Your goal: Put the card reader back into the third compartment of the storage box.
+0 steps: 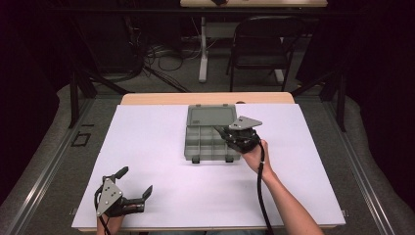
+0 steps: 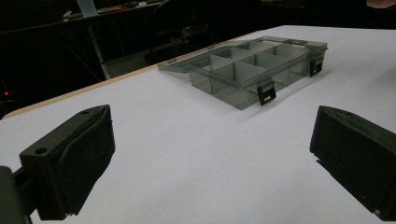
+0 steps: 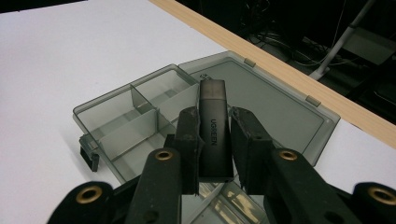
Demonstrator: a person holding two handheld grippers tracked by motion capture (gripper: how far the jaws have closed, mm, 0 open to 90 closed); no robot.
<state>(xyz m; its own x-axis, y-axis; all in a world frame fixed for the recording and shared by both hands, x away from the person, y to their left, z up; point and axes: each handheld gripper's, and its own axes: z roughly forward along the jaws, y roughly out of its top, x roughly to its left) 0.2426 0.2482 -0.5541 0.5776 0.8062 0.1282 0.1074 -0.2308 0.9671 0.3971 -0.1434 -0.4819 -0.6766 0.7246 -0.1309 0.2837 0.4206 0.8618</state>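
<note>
UGREEN-marked dark stick (image 3: 215,135) sits clamped in right tongs (image 3: 215,140) over open smoky organizer box (image 3: 140,116); left tongs (image 2: 210,154) gape empty.

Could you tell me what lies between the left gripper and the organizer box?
Nothing: bare white table separates the open left gripper from the organizer box, seen in the left gripper view.

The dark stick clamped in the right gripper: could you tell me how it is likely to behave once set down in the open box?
The dark stick looks rigid and flat-sided, so it probably lies still rather than rolling. Its smooth casing may slip between the right gripper's jaws. It seems small and light, so the compartment box is unlikely to shift under it.
</note>
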